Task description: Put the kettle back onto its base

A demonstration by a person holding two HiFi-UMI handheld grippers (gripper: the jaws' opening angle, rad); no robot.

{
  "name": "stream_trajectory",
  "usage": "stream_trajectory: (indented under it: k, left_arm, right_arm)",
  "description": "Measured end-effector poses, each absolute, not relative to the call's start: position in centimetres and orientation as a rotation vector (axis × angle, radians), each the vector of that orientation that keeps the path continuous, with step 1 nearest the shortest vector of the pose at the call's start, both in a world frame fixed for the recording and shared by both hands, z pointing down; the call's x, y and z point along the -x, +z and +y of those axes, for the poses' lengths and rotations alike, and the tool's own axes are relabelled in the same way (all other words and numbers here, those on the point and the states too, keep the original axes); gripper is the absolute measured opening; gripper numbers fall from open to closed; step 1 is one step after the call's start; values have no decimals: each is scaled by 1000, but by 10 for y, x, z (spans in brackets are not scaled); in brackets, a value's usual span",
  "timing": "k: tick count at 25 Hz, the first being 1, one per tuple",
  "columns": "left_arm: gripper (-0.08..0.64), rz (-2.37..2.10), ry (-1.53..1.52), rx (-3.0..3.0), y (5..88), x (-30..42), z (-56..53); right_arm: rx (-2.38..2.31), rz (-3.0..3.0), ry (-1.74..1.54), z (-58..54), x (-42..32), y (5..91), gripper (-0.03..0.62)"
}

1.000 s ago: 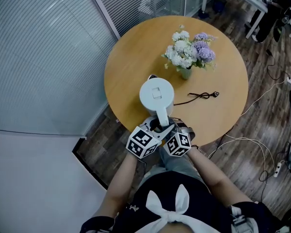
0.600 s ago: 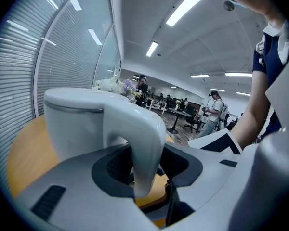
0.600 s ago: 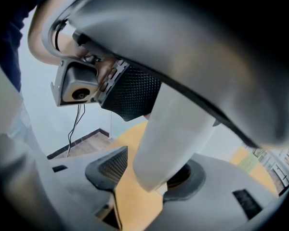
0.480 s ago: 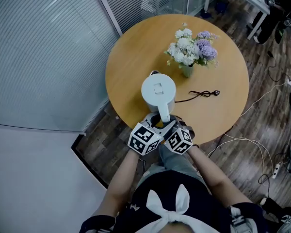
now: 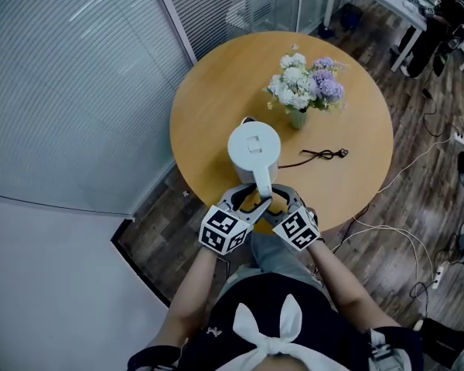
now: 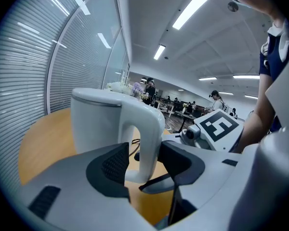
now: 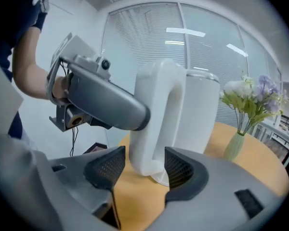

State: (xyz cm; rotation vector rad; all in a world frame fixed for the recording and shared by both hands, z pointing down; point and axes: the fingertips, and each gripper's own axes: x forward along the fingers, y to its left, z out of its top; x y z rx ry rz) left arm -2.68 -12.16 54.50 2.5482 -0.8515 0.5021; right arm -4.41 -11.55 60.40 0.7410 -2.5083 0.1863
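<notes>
The white kettle point(image 5: 254, 150) stands upright on the round wooden table point(image 5: 209, 91), its handle point(image 5: 261, 184) pointing at me. A pale disc, its base point(image 7: 160, 179), shows under its foot. My left gripper point(image 5: 246, 200) and right gripper point(image 5: 278, 200) come at the handle from either side near the table's front edge. In the left gripper view the handle point(image 6: 147, 129) lies between the jaws of the left gripper point(image 6: 145, 162); they have just been opening, and there is a gap at the pads. The right gripper point(image 7: 143, 166) has just been opening too and straddles the handle point(image 7: 154, 114) loosely.
A vase of white and purple flowers point(image 5: 303, 90) stands behind the kettle to the right. A black cord point(image 5: 322, 154) lies on the table to the kettle's right. Glass partitions run behind the table. Cables point(image 5: 417, 246) trail on the wooden floor at right.
Both grippers' jaws have spread away from the kettle handle and the marker cubes have moved apart. The right gripper has rolled and shifted right. The kettle stays put.
</notes>
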Motion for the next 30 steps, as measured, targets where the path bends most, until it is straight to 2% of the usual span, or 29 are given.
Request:
stream_trajectory:
  k: [8, 10, 12, 15, 17, 23, 30]
  left_arm:
    - [200, -984, 376, -2566, 509, 52, -118]
    - [122, -1014, 323, -2586, 492, 56, -118]
    - [86, -1065, 278, -2602, 475, 61, -121]
    - [54, -1179, 265, -2590, 458, 68, -128]
    - [44, -1242, 260, -2567, 450, 69, -131]
    - [34, -1289, 200, -2610, 422, 57, -123]
    - [28, -1359, 221, -2573, 420, 55, -114]
  right_arm:
    - [-853, -2620, 227, -110, 31, 548, 236]
    - [-898, -2653, 240, -111, 27, 529, 233]
    - [-962, -2681, 257, -114, 20, 509, 209]
    - [-1067, -2713, 267, -120, 12, 482, 111]
    - [-1120, -2720, 260, -121, 9, 470, 68]
    - [-1191, -2711, 259, -117, 11, 448, 28]
    - [-1215, -2713, 232, -109, 16, 435, 23]
